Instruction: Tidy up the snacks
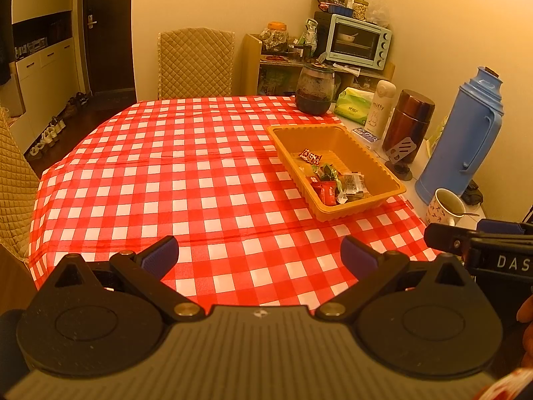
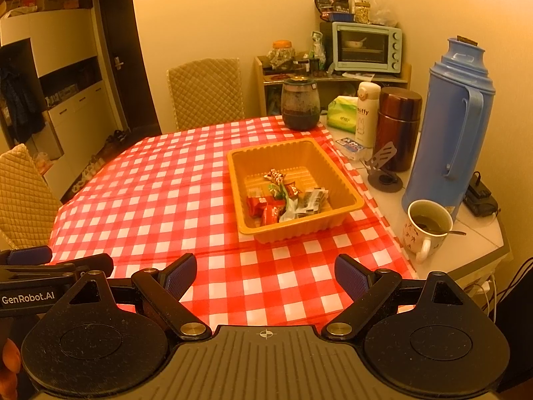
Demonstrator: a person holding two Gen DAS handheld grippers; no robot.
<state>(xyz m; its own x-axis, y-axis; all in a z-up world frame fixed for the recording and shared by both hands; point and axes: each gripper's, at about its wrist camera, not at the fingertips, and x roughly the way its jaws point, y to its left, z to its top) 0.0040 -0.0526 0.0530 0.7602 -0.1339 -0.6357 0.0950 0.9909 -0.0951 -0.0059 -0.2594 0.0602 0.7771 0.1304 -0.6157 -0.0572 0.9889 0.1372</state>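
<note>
An orange plastic tray (image 1: pixel 386 161) (image 2: pixel 346 180) stands on the red-and-white checked tablecloth (image 1: pixel 186 173) (image 2: pixel 160 193) near the table's right side. Several wrapped snacks (image 1: pixel 333 183) (image 2: pixel 283 198) lie in a pile inside it. My left gripper (image 1: pixel 259 253) is open and empty, held above the cloth near the front edge, left of the tray. My right gripper (image 2: pixel 265 271) is open and empty, in front of the tray. Each gripper shows at the side of the other's view.
Right of the tray stand a blue thermos (image 2: pixel 449 123), a brown flask (image 2: pixel 398 126), a white miffy bottle (image 2: pixel 366 116), a mug with a spoon (image 2: pixel 426 230) and a dark glass jar (image 2: pixel 299 103). Quilted chairs (image 2: pixel 206 90) stand behind and at left.
</note>
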